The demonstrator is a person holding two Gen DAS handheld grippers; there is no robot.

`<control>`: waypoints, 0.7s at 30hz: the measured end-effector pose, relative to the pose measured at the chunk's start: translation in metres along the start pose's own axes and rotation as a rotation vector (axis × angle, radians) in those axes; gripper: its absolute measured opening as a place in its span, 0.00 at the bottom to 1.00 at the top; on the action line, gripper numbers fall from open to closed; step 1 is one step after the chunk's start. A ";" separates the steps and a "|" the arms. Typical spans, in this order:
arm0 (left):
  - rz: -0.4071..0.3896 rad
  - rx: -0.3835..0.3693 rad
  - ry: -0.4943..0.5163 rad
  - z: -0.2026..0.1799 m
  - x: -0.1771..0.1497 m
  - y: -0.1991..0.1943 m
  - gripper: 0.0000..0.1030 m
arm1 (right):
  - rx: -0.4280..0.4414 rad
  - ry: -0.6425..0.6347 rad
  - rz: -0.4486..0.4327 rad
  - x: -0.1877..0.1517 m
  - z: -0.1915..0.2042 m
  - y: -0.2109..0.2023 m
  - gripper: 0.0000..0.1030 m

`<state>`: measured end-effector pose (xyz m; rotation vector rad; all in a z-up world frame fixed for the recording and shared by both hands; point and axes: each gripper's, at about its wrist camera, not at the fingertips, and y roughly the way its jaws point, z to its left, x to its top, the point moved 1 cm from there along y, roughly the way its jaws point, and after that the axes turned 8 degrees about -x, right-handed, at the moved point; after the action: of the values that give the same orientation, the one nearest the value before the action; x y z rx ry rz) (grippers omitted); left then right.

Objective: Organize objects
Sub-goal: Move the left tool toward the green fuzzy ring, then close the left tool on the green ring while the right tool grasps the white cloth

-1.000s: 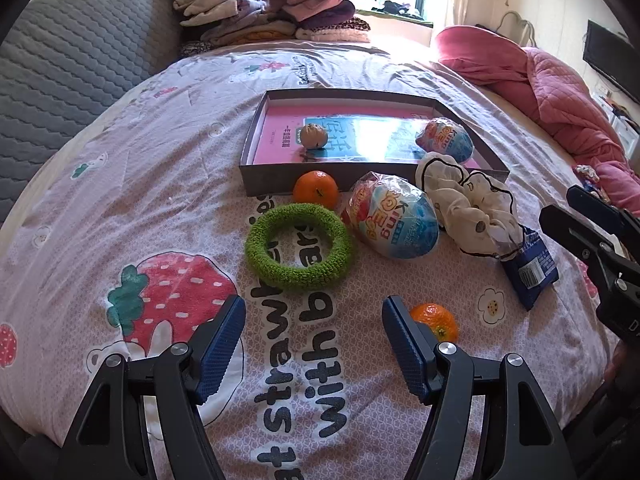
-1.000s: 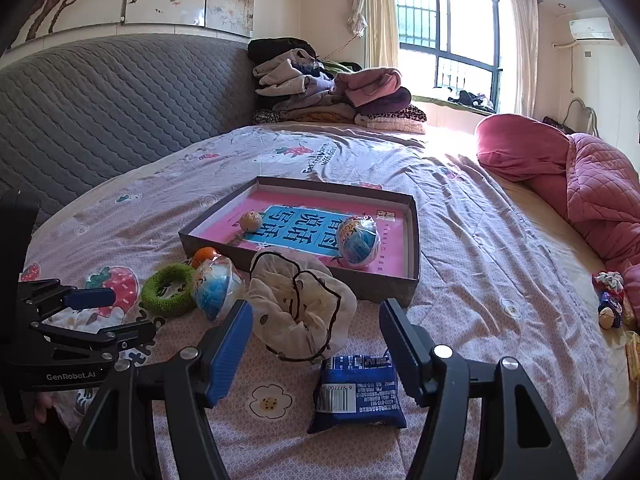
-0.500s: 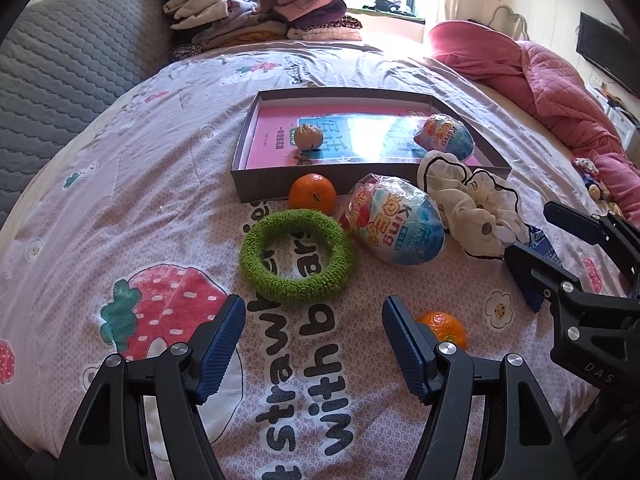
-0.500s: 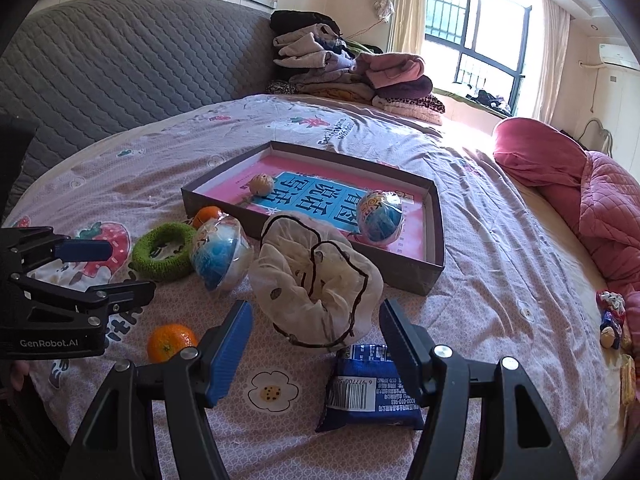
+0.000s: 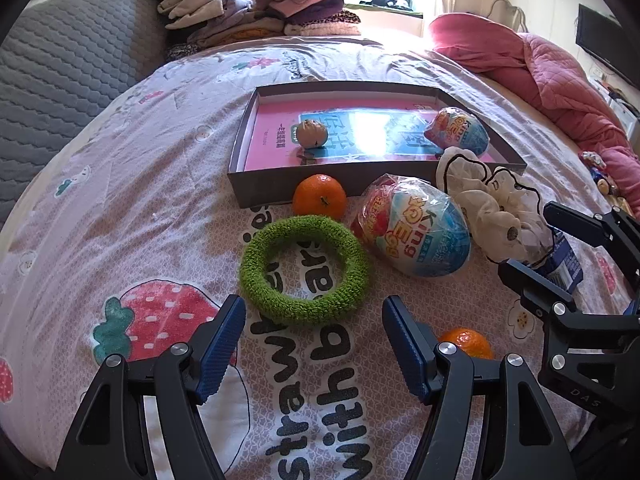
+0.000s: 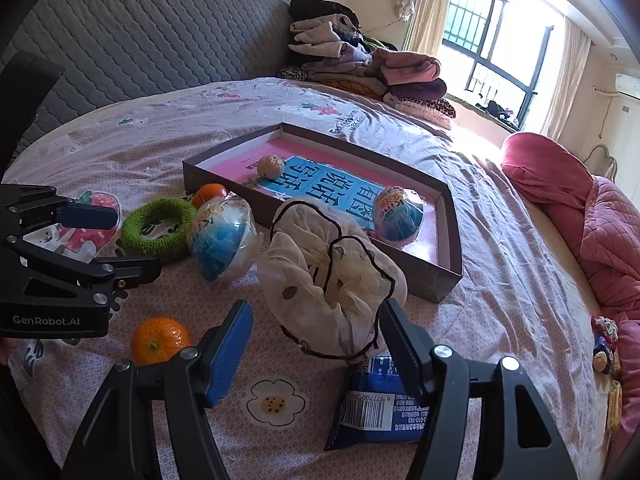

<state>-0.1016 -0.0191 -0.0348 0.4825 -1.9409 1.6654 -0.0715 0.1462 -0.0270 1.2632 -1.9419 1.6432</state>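
On the bed (image 5: 168, 208), the left tool (image 5: 312, 344) is hovering wide open just short of a green ring (image 5: 304, 270), while the right tool (image 6: 316, 344), also open and empty, is framing a white scrunchie (image 6: 328, 276); the box (image 6: 448, 280) is lying at 12 o'clock.

My left camera looks low along the bed (image 5: 160, 200) toward the window; my right camera, beside it, angles leftward. Both share the tray (image 5: 256, 190) (image 6: 448, 284) and green ring (image 5: 304, 270) (image 6: 158, 228).
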 end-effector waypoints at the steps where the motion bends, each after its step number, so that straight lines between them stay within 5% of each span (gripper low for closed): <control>1: 0.001 0.001 0.005 -0.001 0.001 0.002 0.70 | -0.003 0.000 0.002 0.000 0.000 0.001 0.63; 16: 0.036 -0.028 -0.007 0.008 0.010 0.027 0.70 | -0.030 -0.050 0.019 0.010 0.003 0.028 0.63; 21: 0.038 -0.036 -0.017 0.009 0.011 0.030 0.65 | -0.029 -0.054 0.022 0.012 0.003 0.034 0.53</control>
<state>-0.1294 -0.0224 -0.0523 0.4505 -2.0003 1.6522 -0.1036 0.1371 -0.0412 1.2925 -2.0103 1.6015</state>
